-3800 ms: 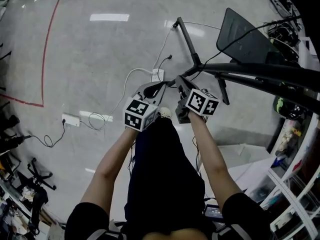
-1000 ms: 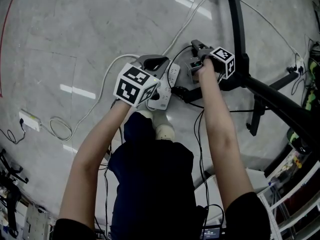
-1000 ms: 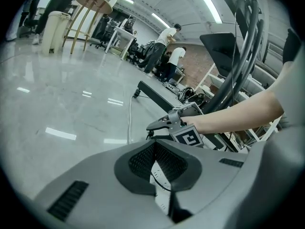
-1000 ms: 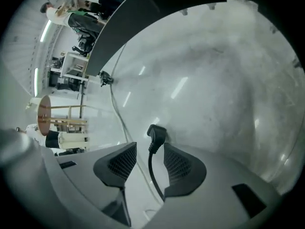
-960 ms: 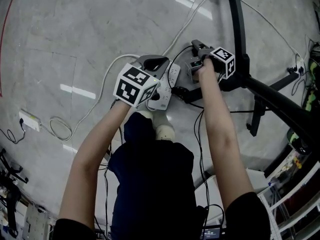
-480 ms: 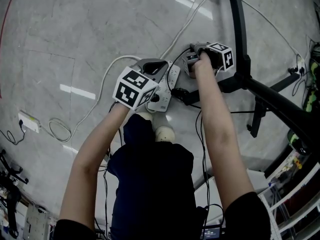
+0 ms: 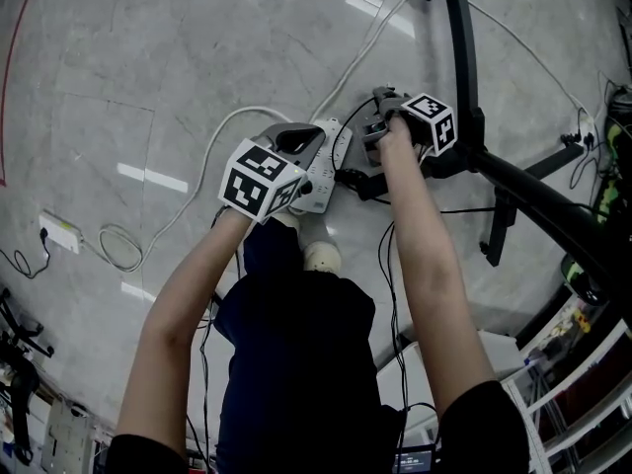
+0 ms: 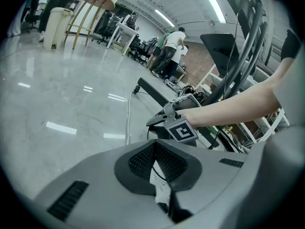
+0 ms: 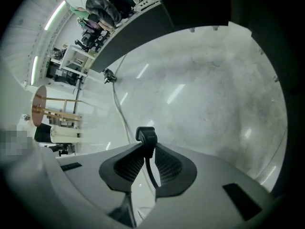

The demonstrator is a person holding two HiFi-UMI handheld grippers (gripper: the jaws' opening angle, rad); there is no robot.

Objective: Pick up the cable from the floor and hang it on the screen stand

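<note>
R gripper (image 9: 147, 146) points steeply down at the floor (image 7: 148, 67). Its jaws have just been closing and now pinch the black cable (image 9: 146, 135) right below its plug head. The plug sticks out past the tips and the lead runs back btw the pads. L gripper (image 8: 155, 143) hovers alongside w/ jaws together at the tips and nothing btw them. Only the white power strip (image 7: 334, 151) shows thru the gap behind the tips.

Edges & room: in head view both grippers sit close together over the power strip, which lies on the floor just ahead of the person's foot (image 7: 318, 255). One leg of the screen stand (image 7: 464, 57) runs along the R side, just beside the R gripper. A second black foot (image 7: 497, 227) sticks out further R. A white cord (image 8: 128, 116) runs across the floor toward that leg's far end. Bare floor stretches to the L, w/ a small white adapter (image 7: 57, 233) and a cord loop (image 7: 118, 252) well apart near the L edge.

Views: only the R gripper view shows the plug in the jaws; in head view the hand & marker cube cover it. L gripper view alone shows the R gripper side-on, a dark screen panel (image 8: 224, 51) up on the stand, and people (image 8: 169, 51) standing far back.
</note>
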